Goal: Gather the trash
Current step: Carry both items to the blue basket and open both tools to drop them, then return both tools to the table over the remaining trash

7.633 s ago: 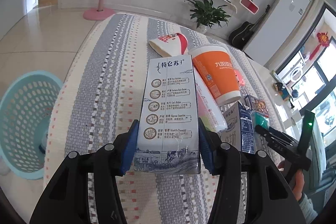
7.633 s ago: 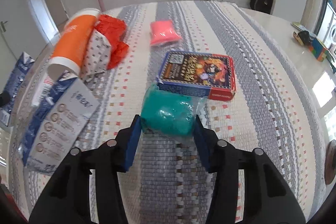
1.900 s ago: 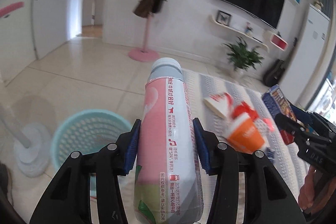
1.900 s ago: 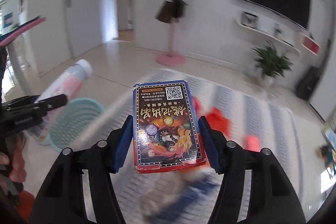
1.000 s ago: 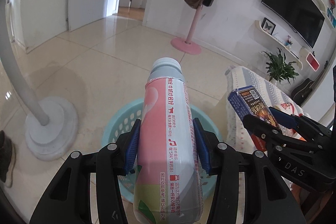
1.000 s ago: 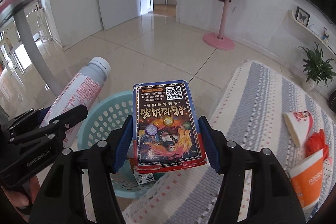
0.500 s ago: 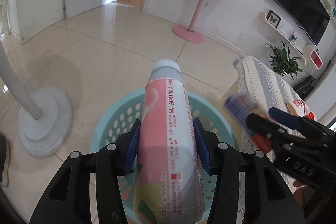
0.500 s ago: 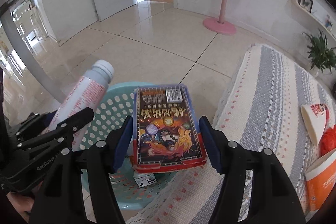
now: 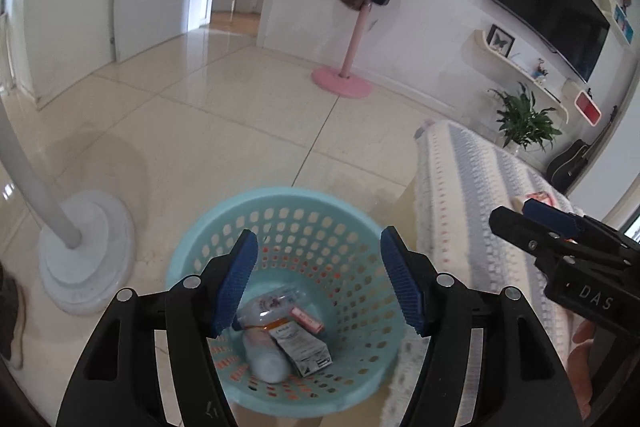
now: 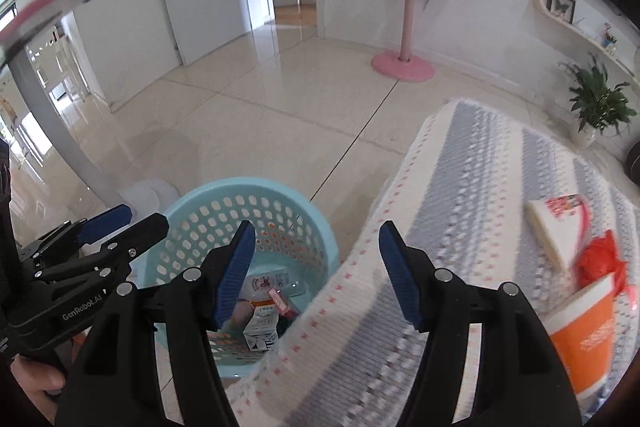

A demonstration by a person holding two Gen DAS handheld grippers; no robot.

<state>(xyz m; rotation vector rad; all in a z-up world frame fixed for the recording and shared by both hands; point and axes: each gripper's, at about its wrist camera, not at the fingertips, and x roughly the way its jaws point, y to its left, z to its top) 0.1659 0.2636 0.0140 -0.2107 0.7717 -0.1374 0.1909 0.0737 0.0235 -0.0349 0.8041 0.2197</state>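
Note:
A light blue perforated trash basket stands on the floor beside the table; it also shows in the right wrist view. Inside lie the pink bottle, a milk carton and other trash. My left gripper is open and empty, right above the basket. My right gripper is open and empty, over the table's edge next to the basket. On the table remain an orange cup, a red wrapper and a white paper cup.
The table with its striped grey and white cloth runs right of the basket. A white lamp base and pole stand left of the basket. A pink coat stand is far back on the tiled floor.
Both grippers have opened. The pink bottle left my left gripper and the card box left my right gripper; the bottle now lies in the basket.

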